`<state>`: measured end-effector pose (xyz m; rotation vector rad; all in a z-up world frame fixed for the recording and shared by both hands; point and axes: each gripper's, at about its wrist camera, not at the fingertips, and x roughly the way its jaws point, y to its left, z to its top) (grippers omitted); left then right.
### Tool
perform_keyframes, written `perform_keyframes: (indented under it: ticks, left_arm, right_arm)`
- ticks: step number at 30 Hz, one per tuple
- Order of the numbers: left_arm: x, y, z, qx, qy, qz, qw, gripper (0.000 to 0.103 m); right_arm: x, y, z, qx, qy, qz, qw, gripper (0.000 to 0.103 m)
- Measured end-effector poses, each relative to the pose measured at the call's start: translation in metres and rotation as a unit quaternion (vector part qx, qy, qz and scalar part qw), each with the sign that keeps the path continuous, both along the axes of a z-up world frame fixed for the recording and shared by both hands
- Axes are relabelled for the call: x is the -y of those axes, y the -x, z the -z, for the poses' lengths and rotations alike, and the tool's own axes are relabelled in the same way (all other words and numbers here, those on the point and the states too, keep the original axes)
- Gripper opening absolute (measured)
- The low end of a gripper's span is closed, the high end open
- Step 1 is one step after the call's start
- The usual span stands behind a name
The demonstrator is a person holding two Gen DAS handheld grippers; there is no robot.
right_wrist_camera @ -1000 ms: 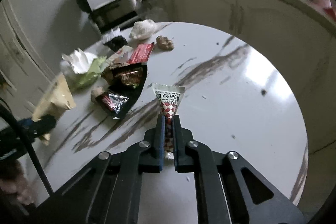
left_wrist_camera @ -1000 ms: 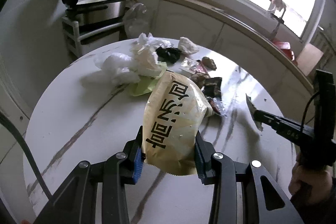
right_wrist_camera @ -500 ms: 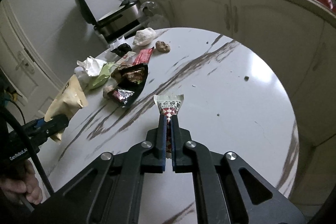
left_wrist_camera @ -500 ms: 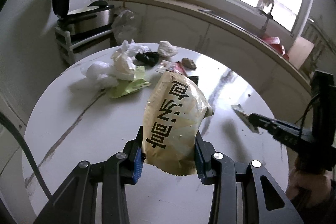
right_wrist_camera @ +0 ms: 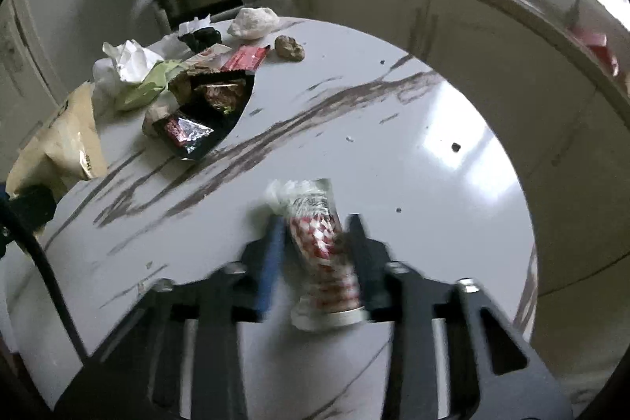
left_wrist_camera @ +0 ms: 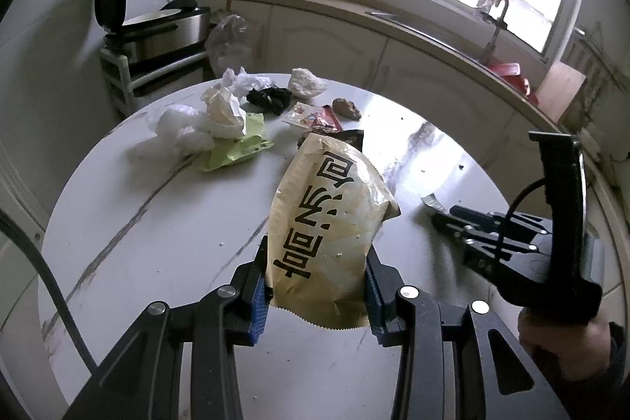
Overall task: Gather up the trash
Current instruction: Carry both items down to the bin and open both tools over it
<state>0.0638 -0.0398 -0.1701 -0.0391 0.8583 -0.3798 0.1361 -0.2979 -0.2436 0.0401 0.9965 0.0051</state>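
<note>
My left gripper (left_wrist_camera: 317, 250) is shut on a beige snack bag (left_wrist_camera: 330, 215) with black lettering, held upright above the round white marble table (left_wrist_camera: 157, 223). The same bag (right_wrist_camera: 63, 140) shows at the left edge of the right wrist view. My right gripper (right_wrist_camera: 315, 223) hangs low over the table's near right part and its jaws are opening. A small red-and-white checked sachet (right_wrist_camera: 319, 235) sits loose between the parted fingers, blurred. The left wrist view shows the right gripper (left_wrist_camera: 445, 219) with the sachet's end (left_wrist_camera: 431, 201) at its tips.
A heap of trash lies at the table's far side: white tissues (left_wrist_camera: 185, 128), a green wrapper (left_wrist_camera: 240, 148), a black wrapper with foil sweets (right_wrist_camera: 204, 97), a red packet (right_wrist_camera: 246, 60), a brown lump (right_wrist_camera: 289, 46). A rice cooker (left_wrist_camera: 157, 26) and cabinets stand behind.
The right jaws have parted from shut, and the sachet has come loose and turned broadside between them. The left gripper still holds the beige bag.
</note>
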Motion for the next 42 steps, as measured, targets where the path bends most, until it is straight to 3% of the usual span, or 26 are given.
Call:
perform_keyframes:
  ticks: [1, 3, 6, 11, 24, 34, 42]
  left_arm:
    - [0.000, 0.000, 0.000, 0.000, 0.000, 0.000, 1.0000, 0.036]
    - [0.002, 0.000, 0.001, 0.000, 0.001, 0.001, 1.0000, 0.036]
    - [0.007, 0.002, 0.000, 0.001, 0.000, 0.008, 1.0000, 0.036]
    - [0.021, 0.004, -0.003, 0.005, -0.002, 0.023, 0.9997, 0.036]
    - [0.108, 0.019, -0.026, 0.034, -0.008, 0.102, 0.9942, 0.036]
    - [0.231, 0.043, -0.034, 0.039, 0.000, 0.218, 0.9752, 0.036]
    - [0.325, 0.056, -0.009, 0.010, -0.006, 0.296, 0.9552, 0.036]
  right_arm:
    - [0.002, 0.001, 0.000, 0.001, -0.001, -0.002, 1.000, 0.015]
    - [0.008, 0.006, -0.001, 0.003, -0.013, -0.003, 1.000, 0.011]
    - [0.029, 0.017, -0.002, 0.013, -0.076, 0.014, 0.997, 0.010]
    - [0.051, 0.035, -0.004, 0.025, -0.135, 0.031, 0.990, 0.010]
    - [0.098, 0.091, -0.058, 0.108, -0.165, 0.061, 0.978, 0.010]
    - [0.189, 0.173, -0.084, 0.151, -0.138, 0.156, 0.966, 0.010]
    - [0.268, 0.236, -0.062, 0.140, -0.135, 0.250, 0.949, 0.011]
